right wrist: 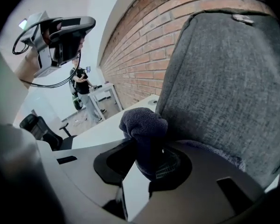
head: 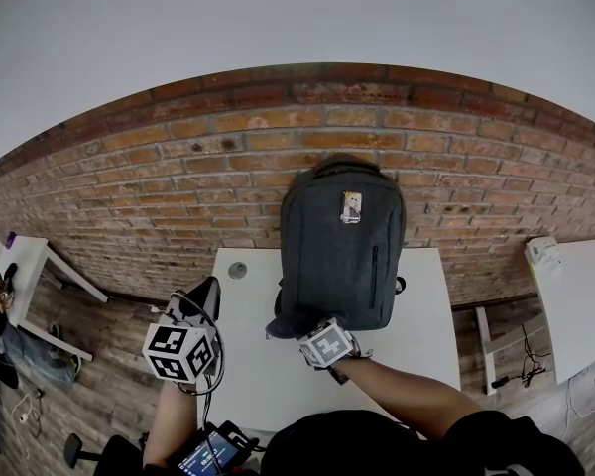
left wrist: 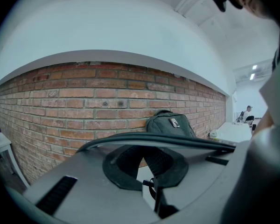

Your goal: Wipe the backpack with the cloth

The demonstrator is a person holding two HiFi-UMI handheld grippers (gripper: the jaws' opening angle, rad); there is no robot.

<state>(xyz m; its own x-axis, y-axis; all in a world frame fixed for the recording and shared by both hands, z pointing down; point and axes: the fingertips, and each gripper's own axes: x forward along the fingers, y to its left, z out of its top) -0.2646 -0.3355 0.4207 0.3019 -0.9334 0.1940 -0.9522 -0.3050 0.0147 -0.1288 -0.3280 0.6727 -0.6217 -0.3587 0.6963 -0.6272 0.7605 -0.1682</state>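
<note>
Dark grey fabric backpack (head: 342,256) has our right gripper (right wrist: 150,161) down at its bottom left corner. That gripper's jaws are squeezed tight on a bunched-up dark blue cloth (right wrist: 144,125), right up against the backpack. Our left gripper (left wrist: 147,164) hangs in the air off to the side, jaws apart, holding nothing. The backpack stands on the white table (head: 268,375) and leans on the red brick wall (head: 178,167). We think most of the front is left to wipe. Nothing blocks us. Only a little tag (head: 351,206) sits near the top.
</note>
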